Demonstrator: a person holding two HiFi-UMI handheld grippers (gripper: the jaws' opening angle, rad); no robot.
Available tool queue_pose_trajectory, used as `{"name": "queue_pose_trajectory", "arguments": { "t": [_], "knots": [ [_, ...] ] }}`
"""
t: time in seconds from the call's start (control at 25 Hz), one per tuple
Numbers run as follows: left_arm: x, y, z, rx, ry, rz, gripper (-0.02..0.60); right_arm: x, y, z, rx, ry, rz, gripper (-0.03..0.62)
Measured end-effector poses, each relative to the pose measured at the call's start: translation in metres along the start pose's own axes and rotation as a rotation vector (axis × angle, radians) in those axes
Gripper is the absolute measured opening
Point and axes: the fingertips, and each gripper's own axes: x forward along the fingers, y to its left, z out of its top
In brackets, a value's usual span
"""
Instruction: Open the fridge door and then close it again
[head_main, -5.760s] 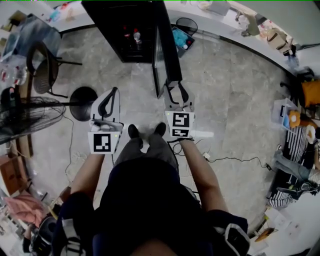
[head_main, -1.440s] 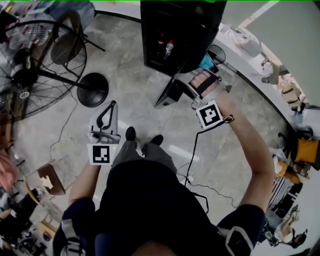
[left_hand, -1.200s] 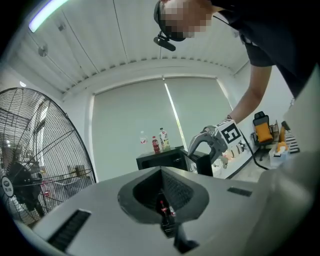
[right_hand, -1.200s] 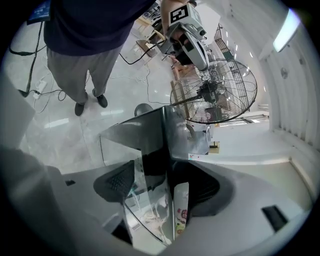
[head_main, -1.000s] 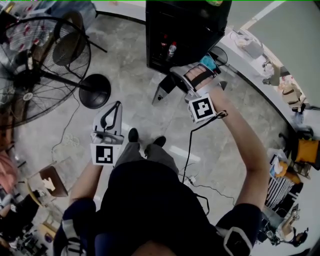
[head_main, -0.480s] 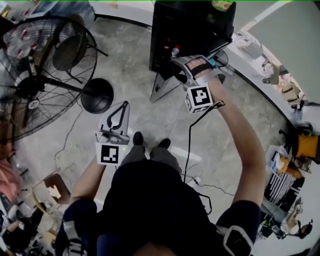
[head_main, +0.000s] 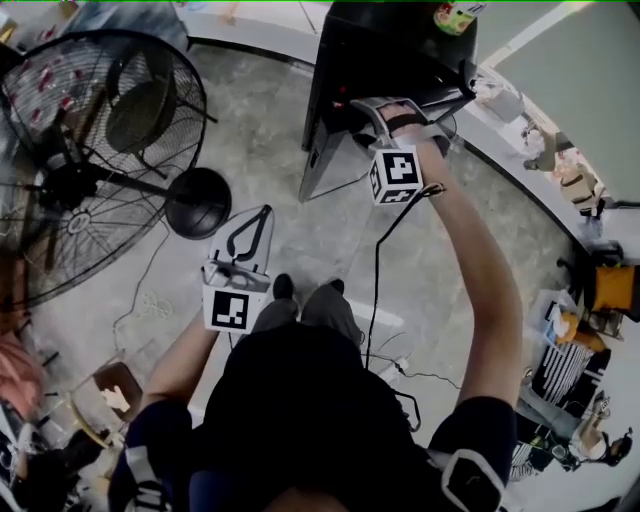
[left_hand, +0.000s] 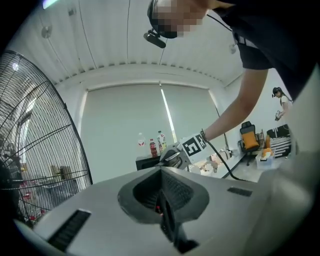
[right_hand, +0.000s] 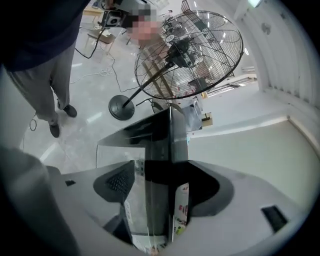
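**Head view:** The black fridge (head_main: 395, 45) stands at the top of the frame, its fridge door (head_main: 330, 160) only slightly ajar. The right gripper (head_main: 372, 108) is at the door's free edge, at the end of an outstretched arm. The left gripper (head_main: 260, 215) hangs low by the person's knee, well apart from the fridge, so the right is the working hand. A floor fan (head_main: 90, 150) stands off to the left across bare floor.

**Left gripper view:** The left gripper's (left_hand: 162, 210) jaws are clenched on nothing. The fridge (left_hand: 147, 162) lies ahead in the distance.

**Right gripper view:** The right gripper (right_hand: 162, 200) is clamped on the door (right_hand: 157, 150). The door's upright edge runs straight away between the jaws, one jaw on each face. The inner jaw looks likely to be pinched against the cabinet unless the grip lets go before the door seats.
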Motion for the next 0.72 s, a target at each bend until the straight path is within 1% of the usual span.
{"name": "queue_pose_trajectory", "arguments": {
  "t": [0.12,0.32,0.56,0.64,0.72],
  "knots": [
    [0.005,0.008,0.001,-0.001,-0.01,0.01,0.023,0.013,-0.014,-0.003,0.027,0.006,-0.009,0.347],
    [0.02,0.016,-0.004,-0.016,0.013,0.036,0.023,0.037,-0.035,-0.01,0.062,0.005,-0.034,0.342],
    [0.056,0.027,-0.004,-0.006,0.034,0.08,0.023,0.065,-0.062,-0.025,0.098,-0.009,-0.043,0.337],
    [0.071,0.03,-0.004,-0.024,0.032,0.098,0.023,0.073,-0.069,-0.031,0.111,-0.014,-0.047,0.336],
    [0.085,0.035,-0.004,-0.072,0.021,0.129,0.023,0.081,-0.076,-0.037,0.123,-0.012,-0.053,0.336]
  ]
}}
